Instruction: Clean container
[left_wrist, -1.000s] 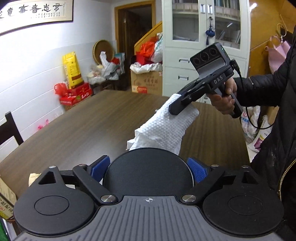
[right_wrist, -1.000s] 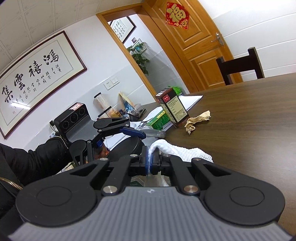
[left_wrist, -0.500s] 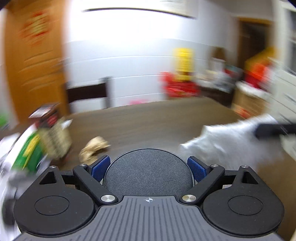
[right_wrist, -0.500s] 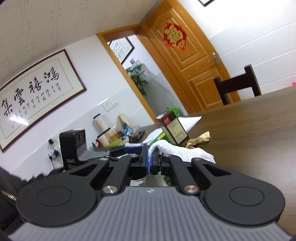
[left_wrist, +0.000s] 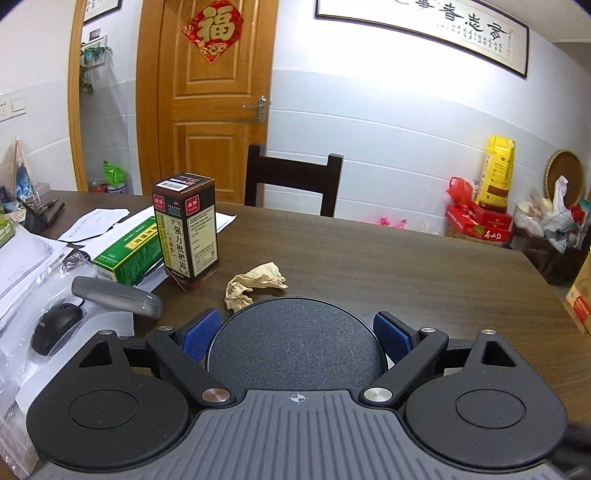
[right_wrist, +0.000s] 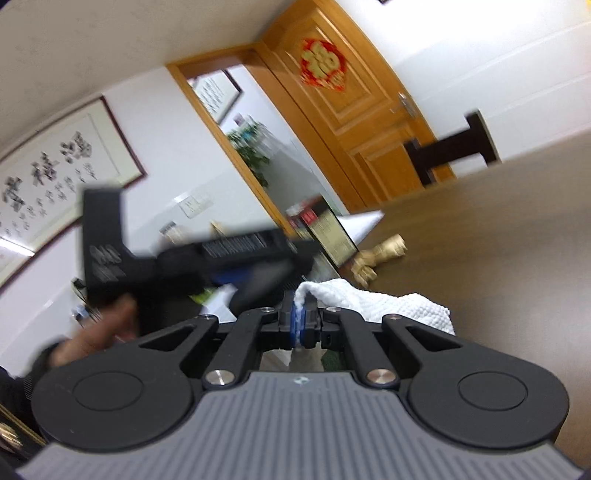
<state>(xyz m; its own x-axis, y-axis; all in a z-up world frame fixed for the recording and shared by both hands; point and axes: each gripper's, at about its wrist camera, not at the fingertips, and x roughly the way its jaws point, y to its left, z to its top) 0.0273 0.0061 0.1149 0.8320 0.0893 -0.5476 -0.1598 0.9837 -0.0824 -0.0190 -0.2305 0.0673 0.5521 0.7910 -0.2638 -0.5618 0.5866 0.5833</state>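
A round black container (left_wrist: 295, 343), its matte dark face toward the camera, fills the gap between the blue pads (left_wrist: 201, 332) of my left gripper (left_wrist: 295, 328), which is shut on it. In the right wrist view my right gripper (right_wrist: 300, 317) is shut on a white textured cloth (right_wrist: 373, 301) that drapes forward and to the right of the closed pads. The left gripper (right_wrist: 236, 258) shows there as a blurred black shape just left of the cloth, with a hand (right_wrist: 99, 328) on its handle. Whether cloth and container touch is hidden.
On the dark wooden table (left_wrist: 406, 266) lie a crumpled beige paper (left_wrist: 255, 284), an upright brown box (left_wrist: 188, 229), a green box (left_wrist: 125, 251), a grey case (left_wrist: 116, 297), a black mouse (left_wrist: 55, 325) and papers. A dark chair (left_wrist: 291, 184) stands behind the table.
The left wrist view has swung from the cabinets to the door wall; the white cloth and right gripper have left it. In the right view the left gripper has shifted right, closer to the cloth.
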